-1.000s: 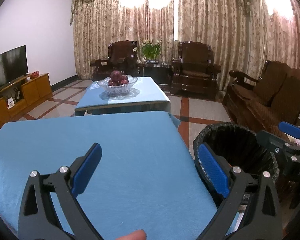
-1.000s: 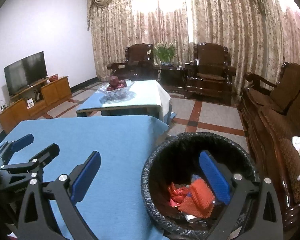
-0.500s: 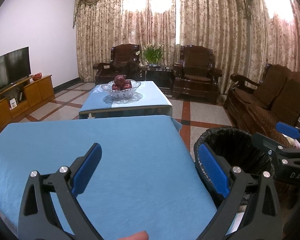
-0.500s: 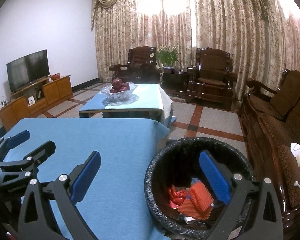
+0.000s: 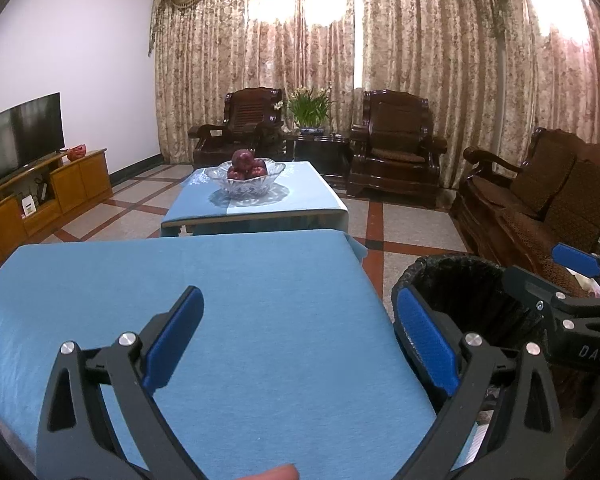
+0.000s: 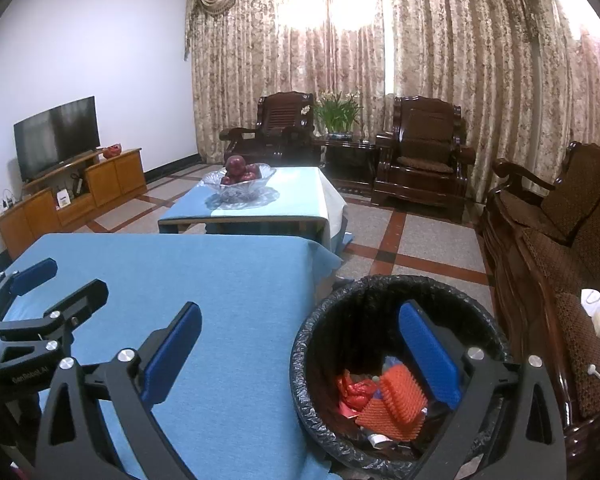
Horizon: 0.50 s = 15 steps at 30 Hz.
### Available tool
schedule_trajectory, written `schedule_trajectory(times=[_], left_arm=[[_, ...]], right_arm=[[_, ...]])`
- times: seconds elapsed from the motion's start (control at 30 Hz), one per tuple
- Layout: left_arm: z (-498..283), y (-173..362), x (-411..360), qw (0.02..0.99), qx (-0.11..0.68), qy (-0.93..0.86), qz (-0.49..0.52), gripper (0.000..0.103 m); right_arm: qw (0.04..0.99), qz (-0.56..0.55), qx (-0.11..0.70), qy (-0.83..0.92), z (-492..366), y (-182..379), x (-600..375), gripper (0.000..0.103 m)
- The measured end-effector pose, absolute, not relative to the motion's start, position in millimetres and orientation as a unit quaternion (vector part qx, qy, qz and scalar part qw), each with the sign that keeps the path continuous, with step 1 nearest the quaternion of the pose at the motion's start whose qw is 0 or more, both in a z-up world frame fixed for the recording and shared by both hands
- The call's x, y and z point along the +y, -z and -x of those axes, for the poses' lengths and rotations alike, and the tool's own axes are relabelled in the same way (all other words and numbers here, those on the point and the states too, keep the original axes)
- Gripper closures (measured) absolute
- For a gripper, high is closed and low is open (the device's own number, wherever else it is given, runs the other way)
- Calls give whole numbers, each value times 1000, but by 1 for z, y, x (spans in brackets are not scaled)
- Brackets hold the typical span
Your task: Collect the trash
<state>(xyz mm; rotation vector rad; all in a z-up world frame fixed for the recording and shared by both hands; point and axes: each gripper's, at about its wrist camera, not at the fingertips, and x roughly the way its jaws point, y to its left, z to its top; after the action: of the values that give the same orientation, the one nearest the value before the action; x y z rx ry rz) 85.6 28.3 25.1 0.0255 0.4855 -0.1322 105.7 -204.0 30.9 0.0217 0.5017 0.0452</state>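
Observation:
A black-lined trash bin [image 6: 332, 320] stands on the floor just right of the blue-clothed table [image 6: 204, 280]. Inside it lie an orange foam net [image 6: 396, 404], red wrappers [image 6: 350, 394] and scraps. My right gripper [image 6: 300, 348] hovers open and empty over the table's right edge and the bin. My left gripper [image 5: 300, 340] is open and empty above the bare blue cloth [image 5: 204, 280], with the bin [image 5: 460, 284] to its right. The right gripper [image 5: 572, 292] shows at the left view's right edge; the left gripper [image 6: 40, 288] shows at the right view's left edge.
A second blue-covered table [image 5: 292, 200] beyond carries a glass bowl of red fruit [image 5: 246, 174]. Dark wooden armchairs [image 5: 396, 144], a sofa [image 6: 560, 240] with white items [image 6: 598, 328], a TV [image 5: 20, 136] on a wooden cabinet, and tiled floor [image 6: 420, 240] surround it.
Both views have tilted upward and pulled back a little; the bin and table sit lower in frame. Both grippers stay open and empty.

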Motion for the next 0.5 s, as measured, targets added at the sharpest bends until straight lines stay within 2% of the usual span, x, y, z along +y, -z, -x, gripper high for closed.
schedule_trajectory(times=[0.5], left_arm=[[-86, -26, 29, 968, 241, 65, -13, 8]], right_arm=[[968, -10, 249, -23, -106, -31, -204, 6]])
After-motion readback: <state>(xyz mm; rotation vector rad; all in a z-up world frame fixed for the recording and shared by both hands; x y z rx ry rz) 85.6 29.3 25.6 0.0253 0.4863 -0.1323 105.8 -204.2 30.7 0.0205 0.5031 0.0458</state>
